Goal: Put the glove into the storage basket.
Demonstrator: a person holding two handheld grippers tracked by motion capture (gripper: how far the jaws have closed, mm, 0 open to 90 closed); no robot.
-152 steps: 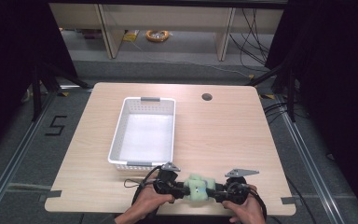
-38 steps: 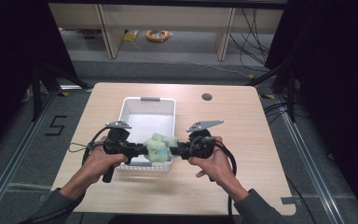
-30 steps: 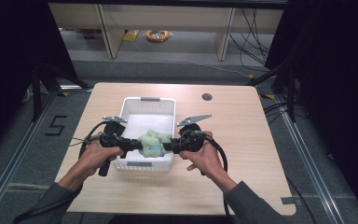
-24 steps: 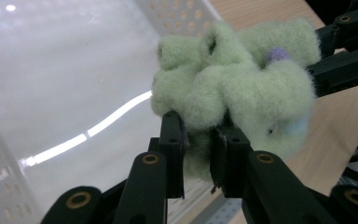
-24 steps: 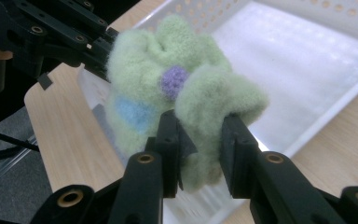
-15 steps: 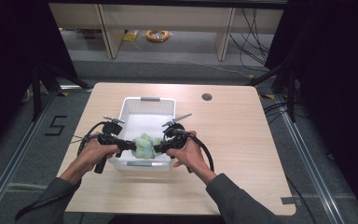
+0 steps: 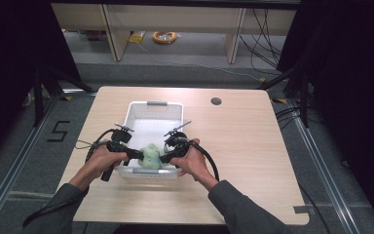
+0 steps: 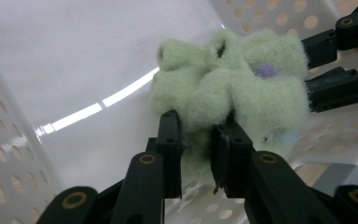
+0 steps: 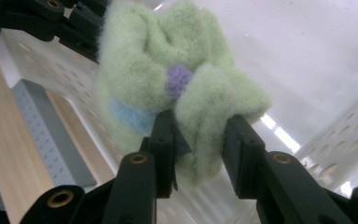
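You hold the fuzzy pale-green cloth bundle pinched in both left gripper and right gripper over the white perforated plastic basket's near end; next, probably lower and release.

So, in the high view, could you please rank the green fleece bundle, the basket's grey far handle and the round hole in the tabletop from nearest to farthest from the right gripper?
From the right gripper:
1. Green fleece bundle, clamped in its jaws, over the basket's near end.
2. Grey handle, on the basket's far rim.
3. Round hole, far right of the table.
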